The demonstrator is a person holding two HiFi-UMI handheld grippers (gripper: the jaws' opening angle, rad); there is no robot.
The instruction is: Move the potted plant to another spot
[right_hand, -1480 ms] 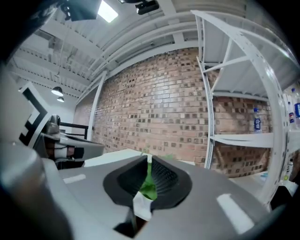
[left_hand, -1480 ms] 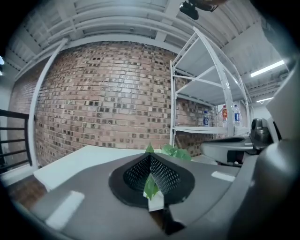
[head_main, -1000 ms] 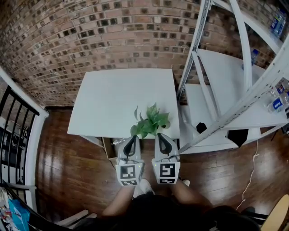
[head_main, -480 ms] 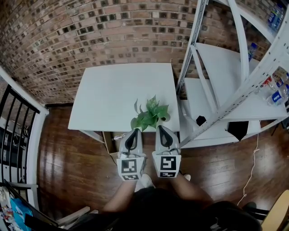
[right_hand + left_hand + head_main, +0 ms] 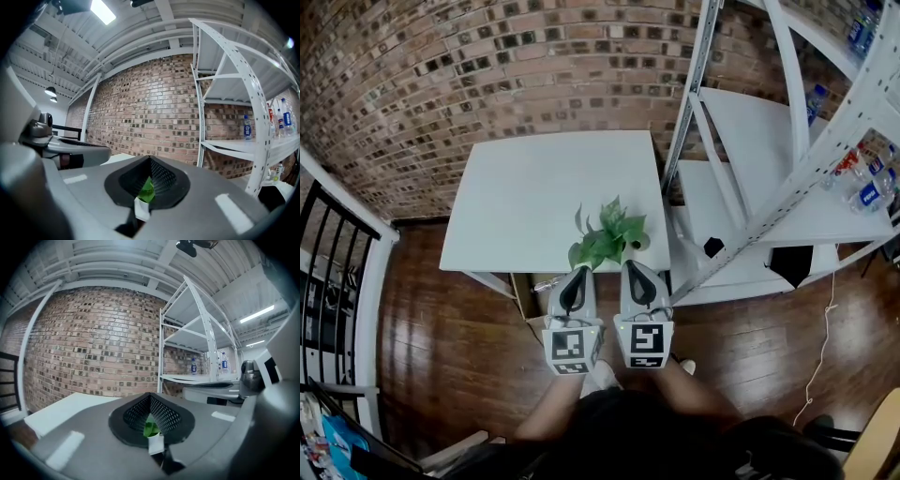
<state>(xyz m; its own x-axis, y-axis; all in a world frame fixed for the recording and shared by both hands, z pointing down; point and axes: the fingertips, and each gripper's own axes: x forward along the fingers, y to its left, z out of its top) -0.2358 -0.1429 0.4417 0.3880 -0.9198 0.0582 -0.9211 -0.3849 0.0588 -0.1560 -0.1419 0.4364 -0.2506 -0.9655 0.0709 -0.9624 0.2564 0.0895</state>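
The potted plant [image 5: 607, 244], green leaves in a small white pot, stands at the near right edge of the white table [image 5: 534, 202]. My left gripper [image 5: 578, 272] and right gripper [image 5: 631, 267] sit side by side just in front of that edge and point level at the plant. Neither touches it. Both are shut with nothing held. In the left gripper view a green leaf and the white pot [image 5: 155, 443] show through the gap behind the closed jaws of the left gripper [image 5: 151, 398]. The right gripper [image 5: 150, 160] frames the pot [image 5: 141, 209] the same way.
A white metal shelf rack [image 5: 741, 187] stands right of the table, with water bottles [image 5: 867, 192] on a shelf and a black object [image 5: 712, 247] lower down. A brick wall [image 5: 487, 66] runs behind. A black railing [image 5: 328, 281] lies at the left, over wooden floor [image 5: 441, 356].
Grippers and plant keep their places. Only the head view has drifted a little.
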